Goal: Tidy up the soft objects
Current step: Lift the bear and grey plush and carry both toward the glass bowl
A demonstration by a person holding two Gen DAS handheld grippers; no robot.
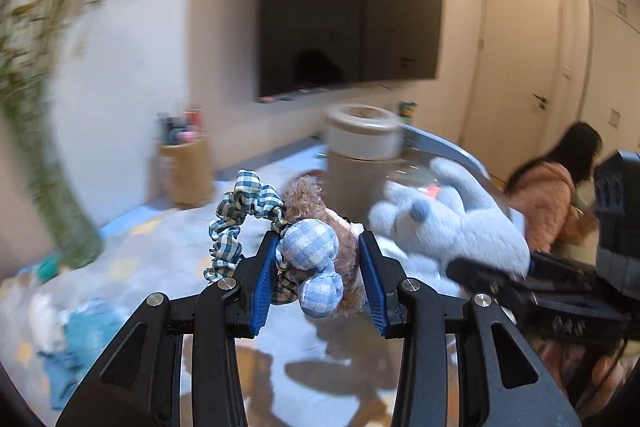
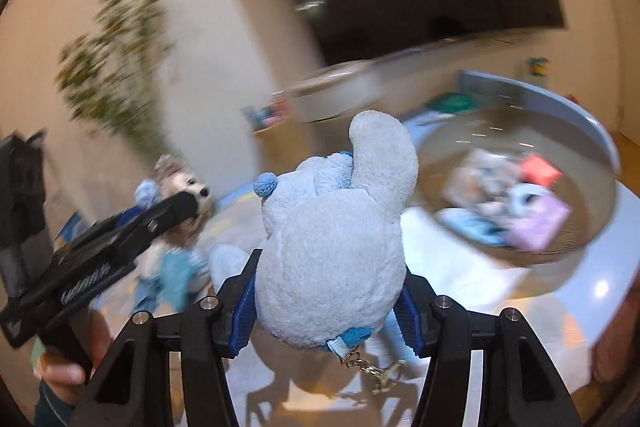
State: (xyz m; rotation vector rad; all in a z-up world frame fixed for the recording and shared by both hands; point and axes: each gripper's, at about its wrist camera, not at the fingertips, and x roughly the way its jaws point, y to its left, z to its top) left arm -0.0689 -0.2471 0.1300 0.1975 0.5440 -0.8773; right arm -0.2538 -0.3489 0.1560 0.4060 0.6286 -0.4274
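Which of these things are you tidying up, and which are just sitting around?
Tidying: brown plush toy with checked scrunchie in left gripper; pale blue plush in right gripper; bowl of soft things.
Just sitting: television, plant, pen basket.

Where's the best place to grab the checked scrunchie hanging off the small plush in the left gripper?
Take the checked scrunchie by its free loop, which arches up clear of the left gripper. Come from the picture's left, where nothing crowds it; the small plush fills the other side.

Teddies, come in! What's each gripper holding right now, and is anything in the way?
Left gripper shut on brown plush with checked scrunchie. Right gripper shut on blue plush. Bowl ahead, path clear.
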